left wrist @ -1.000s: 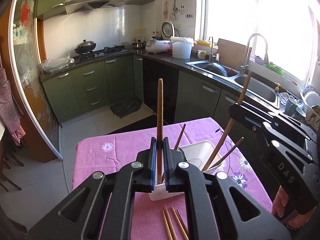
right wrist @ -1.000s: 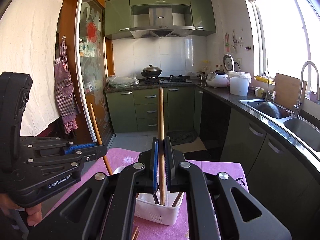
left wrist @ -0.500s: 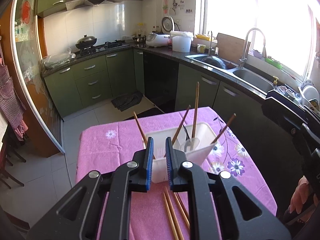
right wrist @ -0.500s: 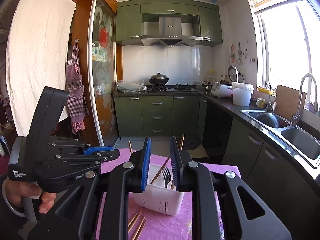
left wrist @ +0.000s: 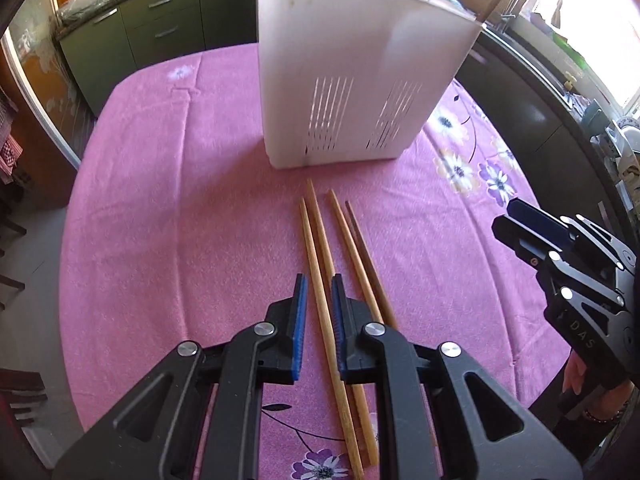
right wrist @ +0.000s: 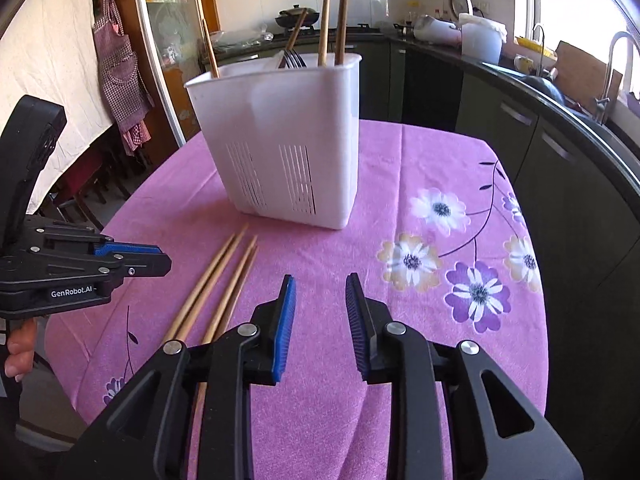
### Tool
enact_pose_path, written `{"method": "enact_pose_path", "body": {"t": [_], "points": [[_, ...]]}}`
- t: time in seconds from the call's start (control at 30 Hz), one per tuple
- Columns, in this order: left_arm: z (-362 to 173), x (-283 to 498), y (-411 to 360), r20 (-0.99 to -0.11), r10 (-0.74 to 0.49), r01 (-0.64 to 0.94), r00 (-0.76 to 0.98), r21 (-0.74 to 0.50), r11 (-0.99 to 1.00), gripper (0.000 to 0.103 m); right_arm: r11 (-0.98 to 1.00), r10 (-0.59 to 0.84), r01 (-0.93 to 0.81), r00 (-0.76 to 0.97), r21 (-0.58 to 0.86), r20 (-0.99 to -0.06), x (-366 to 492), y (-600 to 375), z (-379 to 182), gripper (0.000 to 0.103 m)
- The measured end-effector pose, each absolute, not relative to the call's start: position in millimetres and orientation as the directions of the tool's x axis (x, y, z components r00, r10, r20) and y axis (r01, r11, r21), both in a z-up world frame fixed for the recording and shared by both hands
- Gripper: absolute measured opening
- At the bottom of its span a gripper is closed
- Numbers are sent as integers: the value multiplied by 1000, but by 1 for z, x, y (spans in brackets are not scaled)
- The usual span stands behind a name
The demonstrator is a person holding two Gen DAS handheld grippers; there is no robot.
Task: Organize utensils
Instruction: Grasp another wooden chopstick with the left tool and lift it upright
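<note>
Several wooden chopsticks lie side by side on the pink flowered tablecloth, in front of a white slotted utensil holder. More chopsticks and a fork stand in the holder. My left gripper hangs low over the loose chopsticks. Its jaws stand a narrow gap apart, one chopstick runs through the gap, and the pads do not press on it. My right gripper is to the right of the chopsticks. Its jaws are opening with only cloth between them.
The table's edge curves close on both sides. A dark counter with a sink and green cabinets run along the right and back. A checked apron hangs at the left. A hand holds the left gripper's handle.
A second ago each gripper held a chopstick upright over the holder. Both let go, the chopsticks now stand in the holder, and both grippers have dropped towards the table. The right jaws have widened.
</note>
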State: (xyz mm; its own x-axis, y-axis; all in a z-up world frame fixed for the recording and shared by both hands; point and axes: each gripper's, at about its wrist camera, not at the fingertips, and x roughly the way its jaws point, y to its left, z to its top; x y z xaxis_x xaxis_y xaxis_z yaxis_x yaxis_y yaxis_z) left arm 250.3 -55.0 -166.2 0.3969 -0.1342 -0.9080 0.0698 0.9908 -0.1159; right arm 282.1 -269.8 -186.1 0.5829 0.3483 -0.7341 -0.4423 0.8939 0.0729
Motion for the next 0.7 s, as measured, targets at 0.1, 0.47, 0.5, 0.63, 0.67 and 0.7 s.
{"method": "enact_pose_path", "body": {"t": [0.1, 0.47, 0.5, 0.63, 0.67, 0.7], "points": [[-180, 252, -56, -921, -123, 58, 370, -110, 992, 12, 894, 351, -442, 577, 79, -737, 284, -273, -190, 26], [-196, 259, -63, -941, -96, 63, 325, -80, 995, 12, 892, 367, -440, 569, 104, -736, 286, -278, -187, 27], [-197, 259, -64, -942, -94, 66, 322, -76, 995, 12, 892, 367, -440, 568, 105, -737, 285, -277, -187, 27], [-201, 263, -71, -945, -80, 75, 317, -59, 995, 12, 891, 368, -441, 565, 107, -738, 285, -276, -187, 27], [-201, 263, -71, -945, -79, 75, 316, -58, 996, 12, 891, 369, -442, 565, 107, -738, 285, -276, -187, 27], [-201, 264, -73, -945, -78, 75, 316, -58, 996, 11, 890, 369, -442, 564, 107, -738, 285, -277, -187, 27]]}}
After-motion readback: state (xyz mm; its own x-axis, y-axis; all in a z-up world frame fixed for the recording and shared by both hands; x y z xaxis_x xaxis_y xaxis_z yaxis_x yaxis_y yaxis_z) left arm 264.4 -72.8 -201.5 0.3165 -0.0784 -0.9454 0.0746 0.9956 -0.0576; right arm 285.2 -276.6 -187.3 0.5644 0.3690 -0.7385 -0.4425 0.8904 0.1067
